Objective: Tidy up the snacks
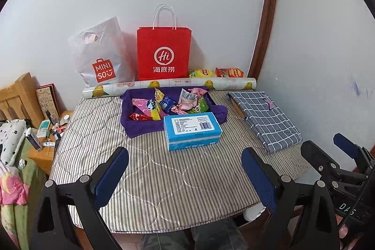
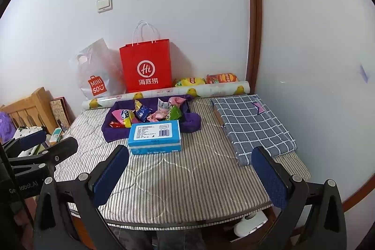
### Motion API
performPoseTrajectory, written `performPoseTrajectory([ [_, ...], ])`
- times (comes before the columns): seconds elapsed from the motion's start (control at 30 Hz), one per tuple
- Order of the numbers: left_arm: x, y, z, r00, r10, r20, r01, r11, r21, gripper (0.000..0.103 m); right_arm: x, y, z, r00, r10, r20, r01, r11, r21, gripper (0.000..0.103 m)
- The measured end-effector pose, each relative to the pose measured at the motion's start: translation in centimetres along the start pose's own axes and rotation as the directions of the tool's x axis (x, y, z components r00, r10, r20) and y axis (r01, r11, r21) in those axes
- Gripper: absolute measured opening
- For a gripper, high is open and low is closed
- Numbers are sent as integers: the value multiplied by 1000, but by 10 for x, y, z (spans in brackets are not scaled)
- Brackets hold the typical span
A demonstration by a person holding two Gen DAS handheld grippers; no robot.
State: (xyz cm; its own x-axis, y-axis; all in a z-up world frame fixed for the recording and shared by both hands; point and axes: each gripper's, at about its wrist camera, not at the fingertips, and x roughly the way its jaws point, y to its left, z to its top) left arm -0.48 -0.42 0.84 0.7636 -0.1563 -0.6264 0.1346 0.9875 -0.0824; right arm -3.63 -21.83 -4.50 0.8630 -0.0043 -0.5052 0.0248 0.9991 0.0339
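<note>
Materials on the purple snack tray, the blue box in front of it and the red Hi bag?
Purple snack tray: soft fabric, likely fleece; matte, walls slump.
Blue box: probably a plastic-wrapped tissue pack; slightly glossy, printed label and barcode.
Red Hi bag: paper, matte, crisp folds, twisted white cord handles.

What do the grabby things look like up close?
Each gripper is black with two flat fingers covered in dark blue textured pads and round silver bolts at the joints. That goes for the left gripper and the right gripper. White lettering is printed on their bodies, only partly readable.
</note>
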Motion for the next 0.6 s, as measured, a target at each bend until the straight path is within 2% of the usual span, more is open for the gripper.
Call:
performPoseTrajectory([
  [0.6,-2,-3,-3,1000,-1,-4,2,1000,14,97,-5,2,-3,1000,3,9,-3,1000,0,103],
])
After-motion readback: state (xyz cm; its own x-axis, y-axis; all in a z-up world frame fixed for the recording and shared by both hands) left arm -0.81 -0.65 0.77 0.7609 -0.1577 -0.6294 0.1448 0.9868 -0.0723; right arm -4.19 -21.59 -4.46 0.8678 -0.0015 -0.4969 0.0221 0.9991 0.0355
